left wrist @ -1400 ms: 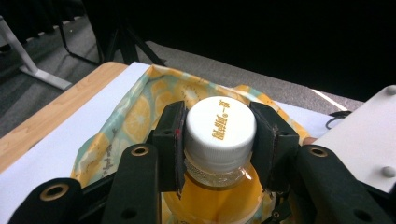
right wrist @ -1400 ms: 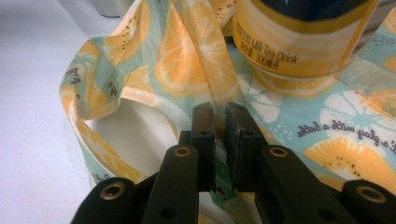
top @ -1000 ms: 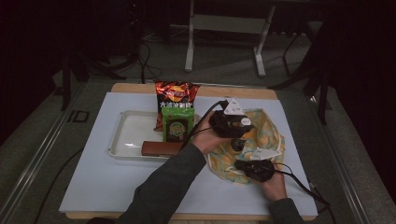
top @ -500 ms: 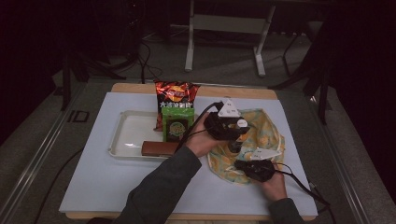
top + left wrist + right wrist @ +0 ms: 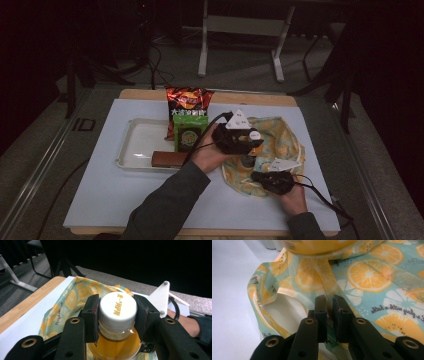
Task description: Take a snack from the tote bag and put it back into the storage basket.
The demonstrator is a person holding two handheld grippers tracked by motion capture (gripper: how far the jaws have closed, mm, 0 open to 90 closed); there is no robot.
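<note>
A fabric bag printed with orange slices lies on the right half of the white mat. Over it my left gripper is shut on the white cap of a bottle of orange drink. The left gripper view shows its pads pressing both sides of the cap, with the bag below. My right gripper is at the bag's near edge. Its jaws pinch a fold of the bag's rim, holding the mouth up. The bottle's base hangs just above the opening.
A white tray sits left of the bag, with a brown bar on its near rim. A green packet and a red crisp bag lean at its right end. The wooden table edge runs behind.
My left gripper has carried the bottle a little to the left and nearer over the bag. The right gripper has kept still on the bag's rim.
</note>
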